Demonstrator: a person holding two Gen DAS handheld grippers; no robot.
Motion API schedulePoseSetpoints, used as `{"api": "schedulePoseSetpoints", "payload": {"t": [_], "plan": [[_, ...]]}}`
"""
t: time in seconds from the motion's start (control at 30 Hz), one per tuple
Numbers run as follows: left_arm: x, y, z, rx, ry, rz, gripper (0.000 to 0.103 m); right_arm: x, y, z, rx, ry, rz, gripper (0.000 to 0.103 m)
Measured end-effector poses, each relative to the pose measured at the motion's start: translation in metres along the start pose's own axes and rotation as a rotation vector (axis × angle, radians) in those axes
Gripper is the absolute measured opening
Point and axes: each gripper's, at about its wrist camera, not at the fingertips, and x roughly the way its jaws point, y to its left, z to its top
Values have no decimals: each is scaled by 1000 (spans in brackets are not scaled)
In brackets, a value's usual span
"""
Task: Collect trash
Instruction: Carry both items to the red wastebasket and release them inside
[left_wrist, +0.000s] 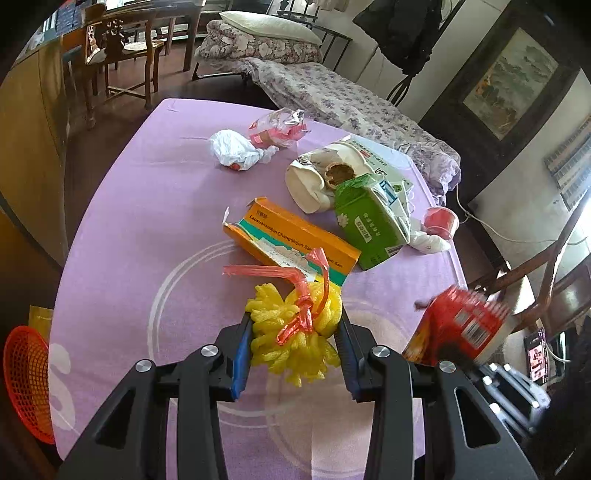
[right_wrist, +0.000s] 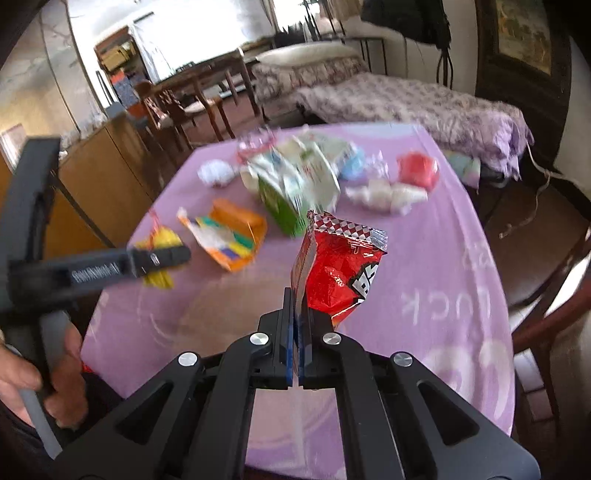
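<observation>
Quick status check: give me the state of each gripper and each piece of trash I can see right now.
left gripper: shut on yellow foam net
right gripper: shut on red snack bag
yellow foam net: squeezed between the fingers, red plastic strip tied on
red snack bag: torn open, lifted off the table
orange box: lying flat, end flap open
green carton: lying on its side, crumpled

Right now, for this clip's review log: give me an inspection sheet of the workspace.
Surface: purple tablecloth with white ring print.
Job's things: yellow foam net with red plastic strip; red snack bag.
Clutter: orange box, green carton, white bag, red cup, clear wrapper.
Tongs: left tongs around the foam net; right tongs shut on the snack bag's edge.
Cables: white cord beyond the table.
Surroundings: red basket, floral bed, wooden chairs.
</observation>
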Motion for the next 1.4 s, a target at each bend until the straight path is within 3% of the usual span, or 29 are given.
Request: {"api": "schedulePoseSetpoints", "payload": {"t": [0.3, 0.43, 0.7, 0.93, 1.03, 1.23, 1.4], "plan": [[-15, 5, -3, 4, -28, -27, 40, -36, 26, 10, -49, -75, 44, 2], [-47, 28, -5, -52, -60, -95, 40, -49, 53, 18, -104, -96, 111, 2], [-121, 105, -25, -159, -192, -21, 40, -47, 148, 21, -300, -56, 309, 2], [-156, 207, -73, -357, -203, 138, 40, -28, 256, 13, -504, 55, 496, 2], [-160, 249, -99, -447, -174, 206, 40, -8, 309, -1, -589, 148, 550, 2], [-149, 317, -137, -585, -88, 307, 40, 41, 380, -26, -636, 338, 582, 2], [-134, 361, -160, -671, -32, 353, 40, 88, 410, -43, -642, 484, 565, 2]]}}
